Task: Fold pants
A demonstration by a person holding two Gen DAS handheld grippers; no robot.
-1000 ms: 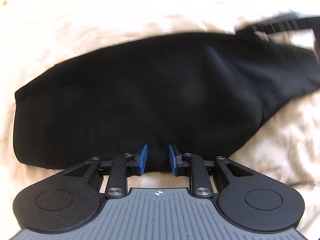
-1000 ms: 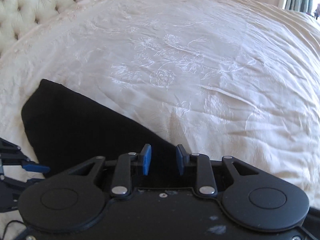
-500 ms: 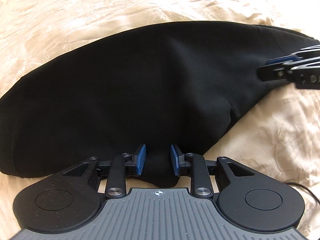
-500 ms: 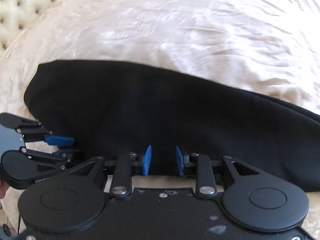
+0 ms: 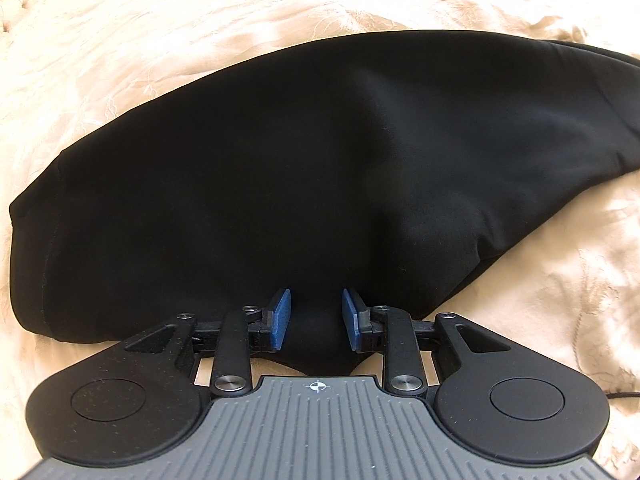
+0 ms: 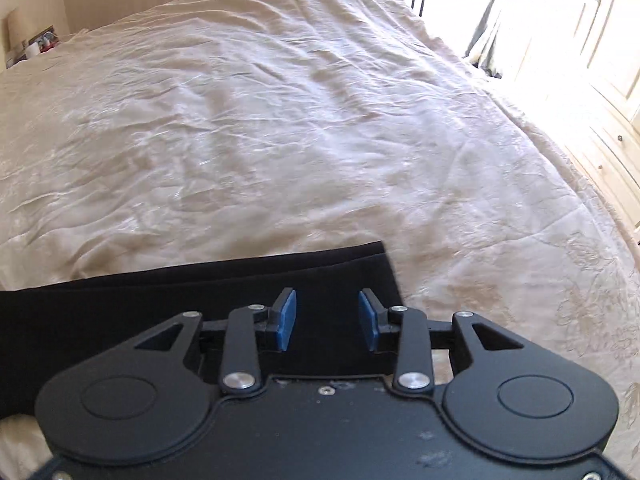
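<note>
Black pants laid on a cream bed, one gripper at each end

Left wrist view: one pair of pants (image 5: pixel 320 184) is seen spread on the bedspread (image 5: pixel 160 32); a bunched tab of cloth sits between the parted pads of the left gripper (image 5: pixel 316 320), whether pinched cannot be told; the fabric is judged soft, light and limp, best taken at an edge or hem. Right wrist view: the pants (image 6: pixel 160 304) end squarely beneath the right gripper (image 6: pixel 327 318), held spread; two grippers are counted.
</note>
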